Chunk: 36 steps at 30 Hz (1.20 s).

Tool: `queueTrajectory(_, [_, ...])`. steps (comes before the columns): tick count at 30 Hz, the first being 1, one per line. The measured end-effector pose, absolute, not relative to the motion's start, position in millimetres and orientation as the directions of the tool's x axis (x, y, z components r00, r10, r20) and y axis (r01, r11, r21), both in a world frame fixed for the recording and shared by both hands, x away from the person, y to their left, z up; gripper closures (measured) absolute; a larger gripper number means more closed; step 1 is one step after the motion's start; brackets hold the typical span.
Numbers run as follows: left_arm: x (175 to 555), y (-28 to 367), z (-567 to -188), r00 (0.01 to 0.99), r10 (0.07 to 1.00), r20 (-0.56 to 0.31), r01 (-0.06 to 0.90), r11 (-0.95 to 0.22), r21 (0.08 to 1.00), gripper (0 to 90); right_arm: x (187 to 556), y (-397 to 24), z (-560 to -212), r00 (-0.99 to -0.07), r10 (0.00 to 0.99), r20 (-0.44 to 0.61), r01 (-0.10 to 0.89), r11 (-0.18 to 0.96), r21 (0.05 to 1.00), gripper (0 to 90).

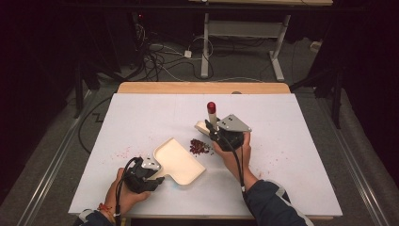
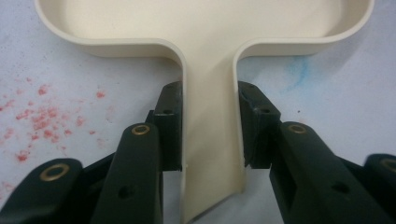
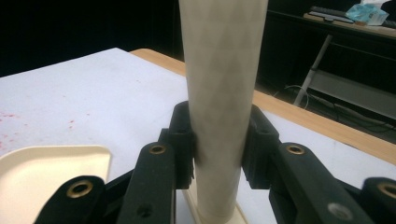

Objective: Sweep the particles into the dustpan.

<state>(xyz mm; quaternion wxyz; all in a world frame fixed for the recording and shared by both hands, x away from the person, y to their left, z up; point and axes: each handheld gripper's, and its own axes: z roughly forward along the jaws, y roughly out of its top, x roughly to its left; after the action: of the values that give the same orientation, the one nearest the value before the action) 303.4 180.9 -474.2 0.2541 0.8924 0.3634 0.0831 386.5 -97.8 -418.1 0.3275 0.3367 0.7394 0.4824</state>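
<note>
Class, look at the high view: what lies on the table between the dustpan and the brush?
A small pile of dark red beans lies between the dustpan and brush.

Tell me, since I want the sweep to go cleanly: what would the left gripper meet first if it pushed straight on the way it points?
Probably the small heap of dark red beans. The left gripper, clamped on the cream plastic dustpan by its handle, points up-right across the white table; the pan's open edge would arrive first, though depth is unclear.
</note>
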Motion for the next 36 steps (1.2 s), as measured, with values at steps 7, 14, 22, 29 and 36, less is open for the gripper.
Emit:
queueTrajectory(7, [305.2,178.0,-472.4,0.717,0.697,-0.032,0.611,-0.605,0.51,63.7,376.3,-86.6,-418.3,-0.603,0.791,-0.102,0.197,0.271,0.942,69.8])
queueTrajectory(14, [306.4,175.1,-468.0,0.704,0.709,-0.042,0.623,-0.589,0.515,63.6,361.9,-79.4,-416.5,-0.656,0.752,-0.068,0.208,0.266,0.941,70.0])
queueTrajectory(22, [309.3,170.6,-468.4,0.694,0.718,-0.051,0.637,-0.581,0.507,63.5,348.5,-69.0,-417.8,-0.691,0.72,-0.072,0.197,0.283,0.938,69.7])
queueTrajectory(29, [308.8,168.5,-469.5,0.685,0.727,-0.048,0.643,-0.573,0.508,63.5,335.2,-59.4,-415.4,-0.728,0.681,-0.077,0.173,0.291,0.941,70.2])
queueTrajectory(36, [308.2,170.9,-468.1,0.695,0.718,-0.049,0.636,-0.58,0.509,63.5,332.6,-59.0,-411.9,-0.74,0.667,-0.087,0.155,0.296,0.943,70.5])
